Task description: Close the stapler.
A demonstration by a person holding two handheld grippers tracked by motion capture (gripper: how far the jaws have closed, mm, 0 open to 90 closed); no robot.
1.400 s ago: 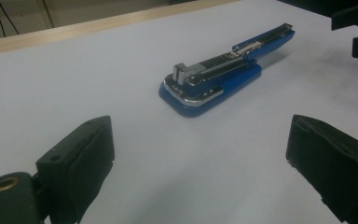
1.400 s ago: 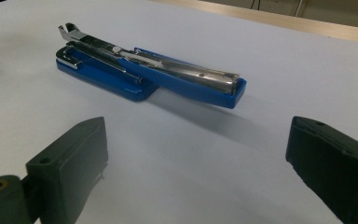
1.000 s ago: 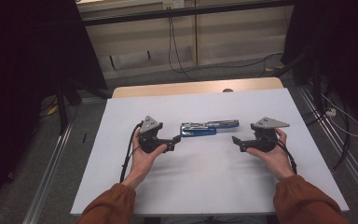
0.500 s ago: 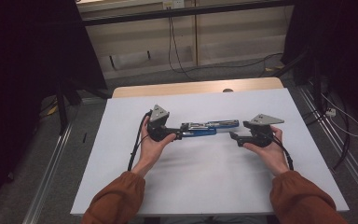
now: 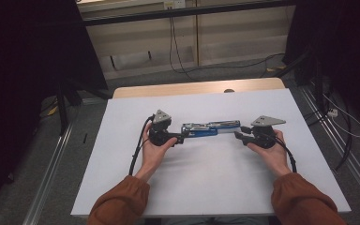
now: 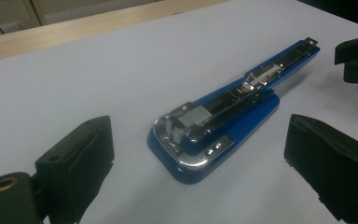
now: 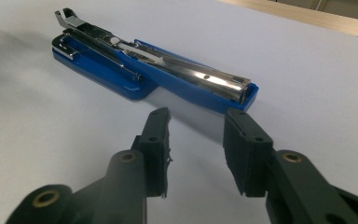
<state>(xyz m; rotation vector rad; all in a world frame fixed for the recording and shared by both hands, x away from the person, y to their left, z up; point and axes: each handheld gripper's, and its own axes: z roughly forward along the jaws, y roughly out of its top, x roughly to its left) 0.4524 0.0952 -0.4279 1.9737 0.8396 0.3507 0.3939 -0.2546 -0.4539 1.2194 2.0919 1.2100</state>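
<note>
Two black hand-held grippers flank a blue plastic stapler with a chrome metal magazine (image 5: 209, 129), which lies opened out flat near the middle of the white table sheet (image 5: 206, 183). The left gripper (image 6: 196, 154) stands wide, its jaws either side of the stapler's base end, not touching. The right gripper (image 7: 196, 140) is narrower but parted, just short of the stapler's far tip and holding nothing.

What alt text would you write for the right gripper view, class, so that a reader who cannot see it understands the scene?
A blue stapler, swung open flat with its metal staple channel exposed, lies on a white table. The right tongs are open, just short of the stapler's near end, not touching it.
</note>
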